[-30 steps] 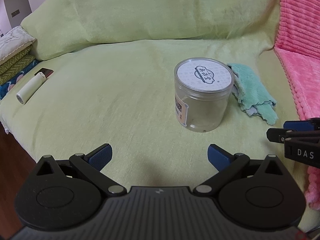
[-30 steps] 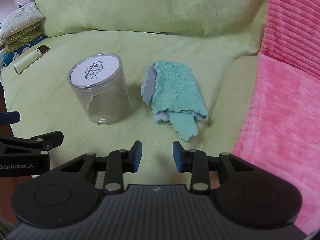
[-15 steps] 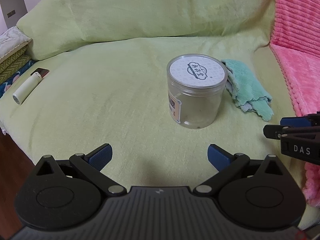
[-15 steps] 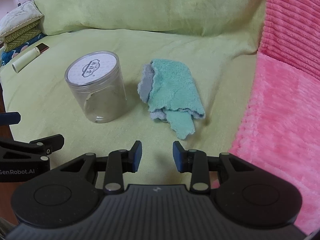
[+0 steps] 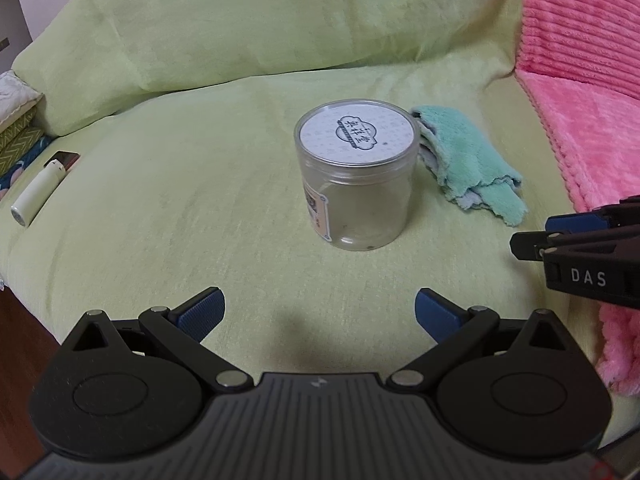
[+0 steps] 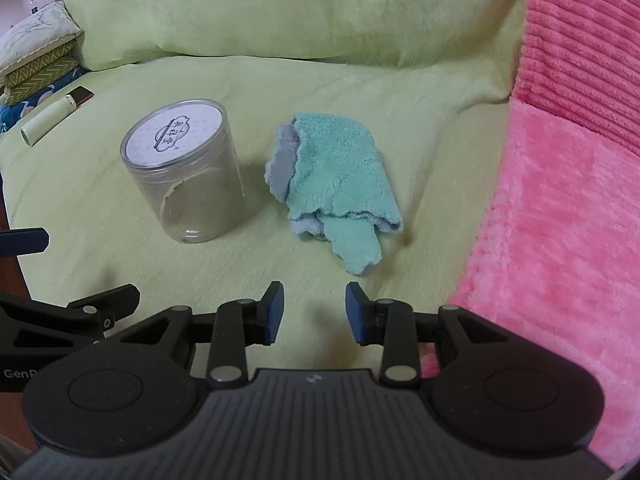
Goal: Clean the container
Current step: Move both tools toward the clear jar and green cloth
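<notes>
A clear plastic container (image 5: 356,188) with a white printed lid stands upright on the green sofa cover; it also shows in the right wrist view (image 6: 188,176). A folded teal cloth (image 5: 468,164) lies just right of it, also in the right wrist view (image 6: 336,188). My left gripper (image 5: 318,312) is wide open and empty, a short way in front of the container. My right gripper (image 6: 315,312) is partly open and empty, in front of the cloth's near tip.
A pink blanket (image 6: 560,200) covers the right side. A white lighter (image 5: 38,192) and a dark small object (image 5: 66,158) lie at the far left by stacked cushions (image 6: 40,60). The sofa's front edge drops off at the left (image 5: 16,320).
Both grippers have drifted slightly; the container and cloth now sit a little further left in the left wrist view. Jaw openings are unchanged.
</notes>
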Demonstrator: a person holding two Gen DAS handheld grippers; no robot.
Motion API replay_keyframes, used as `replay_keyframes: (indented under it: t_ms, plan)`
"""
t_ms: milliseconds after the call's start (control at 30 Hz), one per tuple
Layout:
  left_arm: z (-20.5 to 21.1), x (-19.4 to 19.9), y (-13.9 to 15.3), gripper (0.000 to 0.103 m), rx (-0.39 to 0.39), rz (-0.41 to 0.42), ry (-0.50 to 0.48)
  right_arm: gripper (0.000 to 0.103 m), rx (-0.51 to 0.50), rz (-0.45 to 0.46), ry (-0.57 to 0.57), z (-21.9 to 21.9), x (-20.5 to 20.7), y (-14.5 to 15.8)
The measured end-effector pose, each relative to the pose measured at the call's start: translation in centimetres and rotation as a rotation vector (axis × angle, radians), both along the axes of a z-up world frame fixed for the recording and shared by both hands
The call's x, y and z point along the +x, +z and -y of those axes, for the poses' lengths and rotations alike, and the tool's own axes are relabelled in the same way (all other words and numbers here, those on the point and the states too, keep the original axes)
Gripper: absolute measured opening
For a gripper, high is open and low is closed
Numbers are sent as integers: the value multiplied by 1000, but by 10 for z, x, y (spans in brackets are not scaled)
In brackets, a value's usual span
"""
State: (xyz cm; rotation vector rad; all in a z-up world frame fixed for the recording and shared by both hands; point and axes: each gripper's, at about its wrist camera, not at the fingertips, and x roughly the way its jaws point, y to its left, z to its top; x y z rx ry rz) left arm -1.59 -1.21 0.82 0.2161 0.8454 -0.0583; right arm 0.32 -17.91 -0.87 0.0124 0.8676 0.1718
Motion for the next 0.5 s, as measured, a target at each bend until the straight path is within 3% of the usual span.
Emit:
replay_keyframes:
  t_ms: [333,500]
  plan:
    - [4,2,-5,102,-19,-19,5,30,13,11,-25,4,1,-1]
    - [0,5,-10,102,-57,-80,-4,30,98,6,-74,16,4,-1]
